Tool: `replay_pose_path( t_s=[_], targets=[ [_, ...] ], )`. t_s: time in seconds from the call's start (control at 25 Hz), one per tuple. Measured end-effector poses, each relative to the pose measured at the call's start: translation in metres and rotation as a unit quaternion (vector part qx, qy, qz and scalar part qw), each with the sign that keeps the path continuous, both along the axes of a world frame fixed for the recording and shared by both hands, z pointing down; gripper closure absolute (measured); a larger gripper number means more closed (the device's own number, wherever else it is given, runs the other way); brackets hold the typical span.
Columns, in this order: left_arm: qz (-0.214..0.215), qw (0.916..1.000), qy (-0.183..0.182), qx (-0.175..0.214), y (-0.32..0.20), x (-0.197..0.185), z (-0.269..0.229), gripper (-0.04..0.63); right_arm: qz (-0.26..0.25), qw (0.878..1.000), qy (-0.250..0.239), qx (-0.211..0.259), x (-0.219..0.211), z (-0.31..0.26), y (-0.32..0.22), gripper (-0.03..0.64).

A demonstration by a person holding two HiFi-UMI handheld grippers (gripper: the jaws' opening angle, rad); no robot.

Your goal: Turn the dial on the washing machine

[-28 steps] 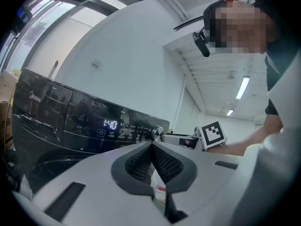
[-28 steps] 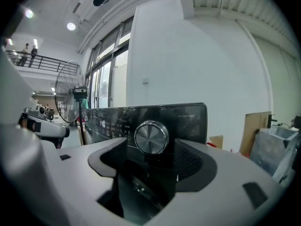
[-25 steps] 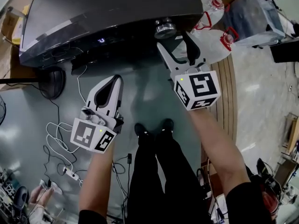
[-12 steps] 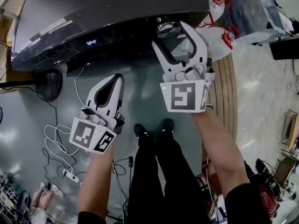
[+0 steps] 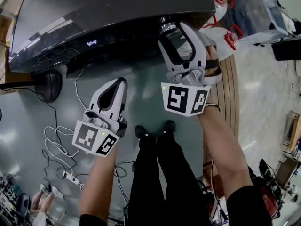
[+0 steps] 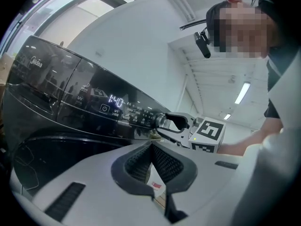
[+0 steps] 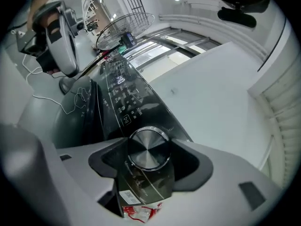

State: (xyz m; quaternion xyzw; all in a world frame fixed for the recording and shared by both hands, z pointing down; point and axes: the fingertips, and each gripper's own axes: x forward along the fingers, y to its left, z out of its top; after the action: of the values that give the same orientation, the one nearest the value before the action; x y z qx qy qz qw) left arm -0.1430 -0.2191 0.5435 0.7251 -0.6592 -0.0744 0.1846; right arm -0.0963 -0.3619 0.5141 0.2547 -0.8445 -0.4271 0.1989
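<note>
Where right gripper's [image 5: 174,28] jaws pinch, dial [image 7: 149,148] sits between

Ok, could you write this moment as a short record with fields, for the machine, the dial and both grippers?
washing machine: dark, display on the front panel lit
dial: silver, round, near the panel's right end
right gripper: jaws closed on the dial
left gripper: jaws together, empty, away from the machine
</note>
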Motion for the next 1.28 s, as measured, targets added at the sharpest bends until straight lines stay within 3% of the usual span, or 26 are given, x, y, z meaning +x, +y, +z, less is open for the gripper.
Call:
replay_pose_path(
  t_s=[0.24, 0.72, 1.0, 1.28],
  targets=[
    [0.004, 1.0, 0.007, -0.005, -0.001, 0.006, 0.008, 0.583, 0.001, 1.0, -0.014, -0.01, 0.001, 0.001, -0.001, 0.33],
    [0.007, 0.9996, 0.028, 0.002, -0.005, 0.011, 0.002, 0.583, 0.027, 0.992, -0.065, -0.1, 0.003, -0.003, -0.003, 0.33],
    [0.003, 0.9996, 0.027, 0.007, -0.005, 0.003, -0.003, 0.583, 0.053, 0.973, -0.123, -0.188, 0.005, 0.0, -0.005, 0.33],
    [-0.004, 0.9995, 0.031, 0.008, -0.003, -0.003, -0.004, 0.583, 0.068, 0.961, -0.138, -0.228, 0.007, 0.0, -0.005, 0.33]
  ],
)
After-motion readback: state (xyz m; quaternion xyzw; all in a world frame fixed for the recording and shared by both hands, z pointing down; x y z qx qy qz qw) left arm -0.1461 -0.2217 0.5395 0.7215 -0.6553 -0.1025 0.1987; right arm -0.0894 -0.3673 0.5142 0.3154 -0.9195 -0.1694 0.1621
